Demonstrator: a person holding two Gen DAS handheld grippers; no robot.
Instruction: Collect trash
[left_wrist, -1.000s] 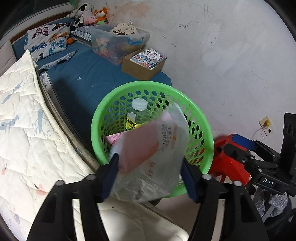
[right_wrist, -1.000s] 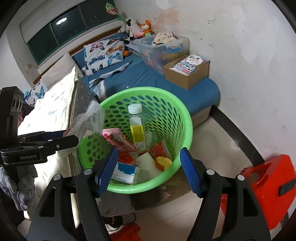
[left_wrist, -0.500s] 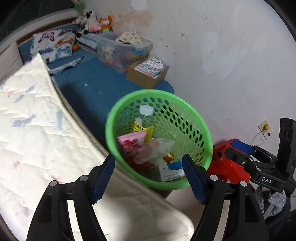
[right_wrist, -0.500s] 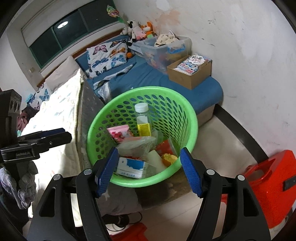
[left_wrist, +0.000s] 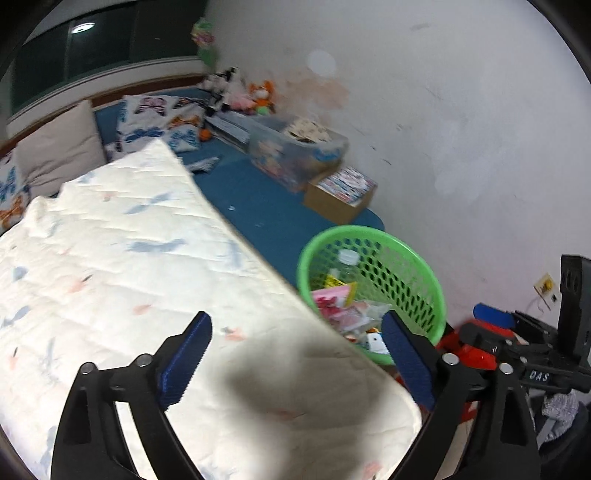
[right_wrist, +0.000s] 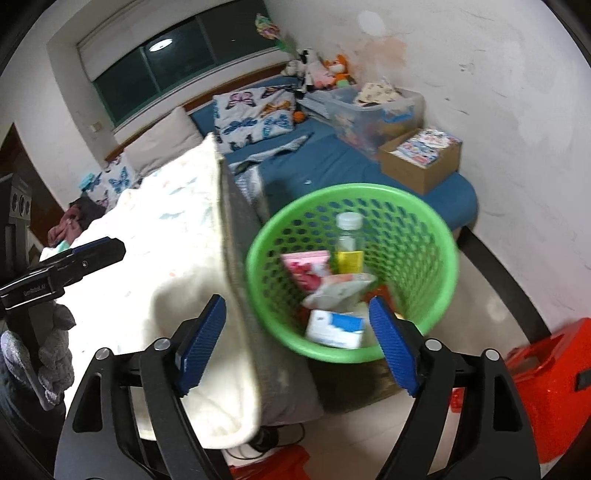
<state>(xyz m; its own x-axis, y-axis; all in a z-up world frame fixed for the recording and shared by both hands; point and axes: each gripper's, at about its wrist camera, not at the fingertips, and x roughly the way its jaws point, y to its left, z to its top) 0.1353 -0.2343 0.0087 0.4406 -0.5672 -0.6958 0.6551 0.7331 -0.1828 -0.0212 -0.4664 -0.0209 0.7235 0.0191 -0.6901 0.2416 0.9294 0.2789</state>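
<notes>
A green perforated basket stands on the floor between the bed and the wall. In it lie a clear bottle, a pink packet, a crumpled clear plastic bag and a white-and-blue box. My left gripper hovers over the white quilt, left of the basket. Its jaws are opening and nothing is between them. My right gripper hangs above the basket's near rim. Its jaws are also opening and hold nothing.
A white quilted mattress rises along the basket's left side. Behind lie the blue bed, a cardboard box of booklets and a clear storage bin. A red case sits on the floor at the right.
The clear plastic bag left my left gripper and now lies in the basket. Both grippers drew back and up from the basket, and their jaws widened.
</notes>
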